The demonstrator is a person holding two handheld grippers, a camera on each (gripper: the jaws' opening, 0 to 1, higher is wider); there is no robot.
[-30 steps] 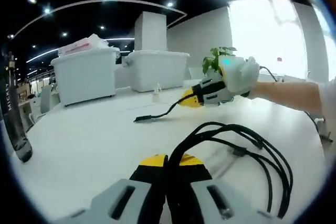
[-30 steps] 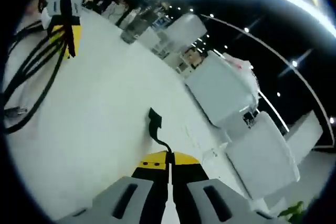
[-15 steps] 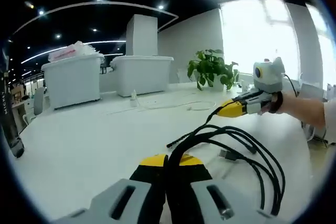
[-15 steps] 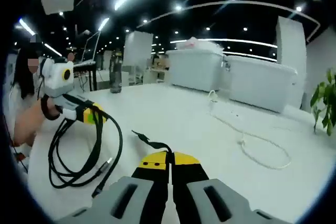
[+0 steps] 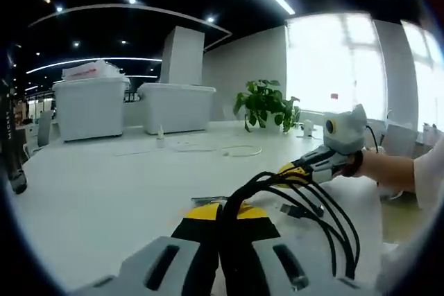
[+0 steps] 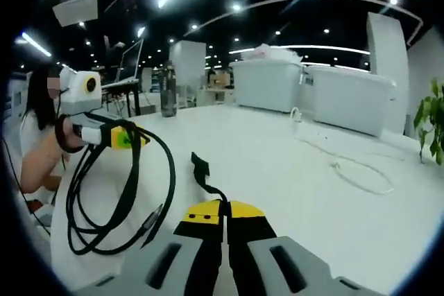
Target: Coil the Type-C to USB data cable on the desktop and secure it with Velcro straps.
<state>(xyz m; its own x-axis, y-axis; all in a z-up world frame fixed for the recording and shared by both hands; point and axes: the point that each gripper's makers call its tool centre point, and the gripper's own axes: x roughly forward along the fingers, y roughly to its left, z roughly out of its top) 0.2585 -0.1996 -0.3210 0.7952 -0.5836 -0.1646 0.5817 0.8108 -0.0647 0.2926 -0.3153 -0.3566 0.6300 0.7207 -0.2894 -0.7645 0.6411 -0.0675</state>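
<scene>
The black data cable (image 5: 326, 227) hangs in several loops from my left gripper (image 5: 223, 213), which is shut on the bundle. One metal plug (image 5: 295, 209) dangles among the loops. In the right gripper view the same coil (image 6: 125, 192) droops from the left gripper (image 6: 132, 140) above the white desktop (image 6: 277, 164). My right gripper (image 6: 223, 206) is shut on a thin black strap (image 6: 201, 170) that curls upward from its tips. In the left gripper view the right gripper (image 5: 295, 171) sits just behind the coil, with the strap's end (image 5: 208, 200) beside the loops.
Two white storage bins (image 5: 90, 105) (image 5: 177, 105) and a potted plant (image 5: 267, 102) stand at the desk's far side. A white cord (image 6: 347, 164) lies loose on the desktop. A dark bottle (image 6: 166, 91) stands further back. The person's arm (image 5: 392, 171) reaches in from the right.
The right gripper, still holding the strap, has come closer to the coil held by the left gripper. Both views have shifted with the hands.
</scene>
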